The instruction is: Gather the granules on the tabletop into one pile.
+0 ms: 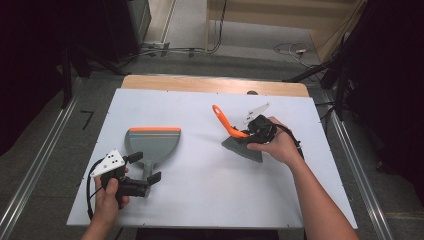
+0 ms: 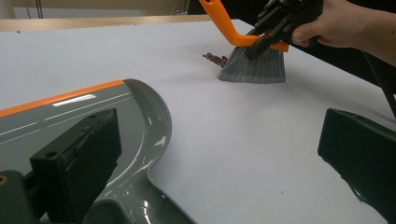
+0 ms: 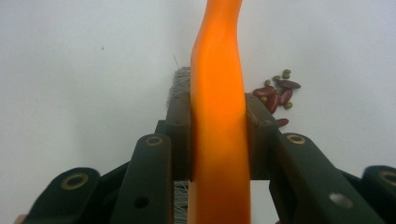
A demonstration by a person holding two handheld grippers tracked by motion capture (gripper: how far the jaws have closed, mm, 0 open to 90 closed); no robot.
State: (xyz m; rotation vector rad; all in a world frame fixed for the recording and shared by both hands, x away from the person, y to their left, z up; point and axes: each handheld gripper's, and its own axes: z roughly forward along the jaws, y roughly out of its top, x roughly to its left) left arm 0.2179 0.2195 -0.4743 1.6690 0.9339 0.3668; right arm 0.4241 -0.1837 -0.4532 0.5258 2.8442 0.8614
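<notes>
While the right tongs [image 1: 251, 133] pinch the orange handle of the brush [image 1: 235, 134] from both sides, its grey bristles rest on the white surface [image 1: 210, 175] at the right; a small heap of red and green beans [image 3: 277, 94] lies just beside the bristles, toward the dustpan's side; left tongs [image 1: 146, 167] spread wide, straddling the handle of the grey dustpan [image 1: 151, 142] at the near left without closing on it; pan flat, orange lip pointing far; beans well apart from the pan; judged: sweeping barely begun, nothing in the pan yet; pan still to be gripped and beans brushed across into it.
</notes>
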